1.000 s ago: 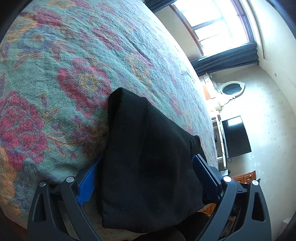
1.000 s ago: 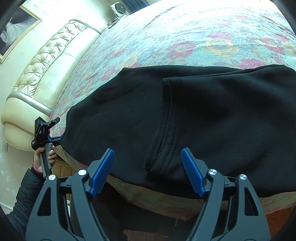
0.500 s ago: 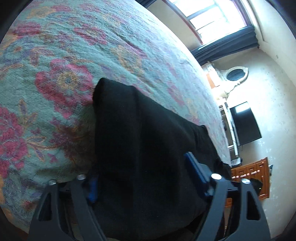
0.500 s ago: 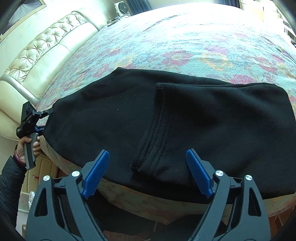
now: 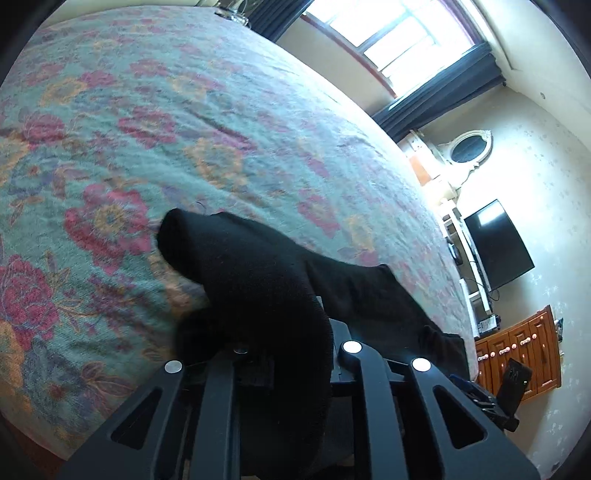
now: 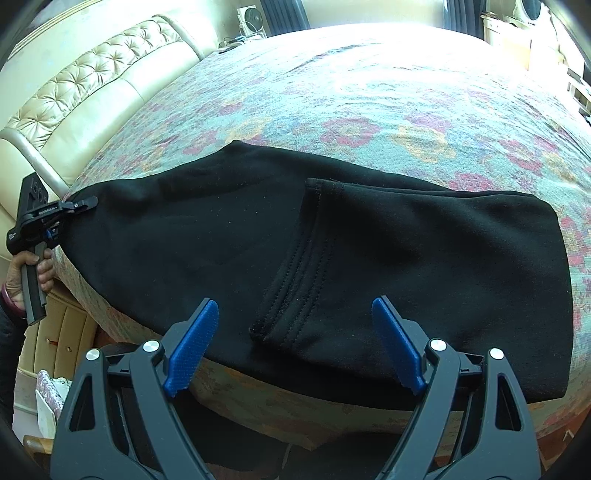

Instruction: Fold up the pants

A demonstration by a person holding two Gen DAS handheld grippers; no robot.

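Black pants [image 6: 332,258] spread flat on a flowered bedspread [image 6: 369,92], folded over once, with the stitched waistband [image 6: 295,280] lying across the middle of the upper layer.

Right claw [image 6: 295,343] hovering at the near edge of the bed, blue pads [image 6: 192,347] set wide apart, nothing between them. Waistband end straight ahead, between the two pads but clear of both. Folded right end of the pants well off to the right of the claw.

Far to the left of that claw, left claw [image 6: 79,204] pinched on the left end of the pants at the bed's edge, gripped from below by a hand [image 6: 26,273]. Cream tufted headboard [image 6: 92,81] just behind it.

From the left wrist: left claw [image 5: 291,354] drawn together on the pants [image 5: 266,295], pads buried under black cloth, cloth bunched and humped up over the frame. Rest of the fabric trailing ahead and to the right across the bedspread [image 5: 184,129]. Farther right, beyond the bed's far edge: a window [image 5: 402,33] with dark curtains, a dark television [image 5: 498,247], a wooden dresser [image 5: 517,354].
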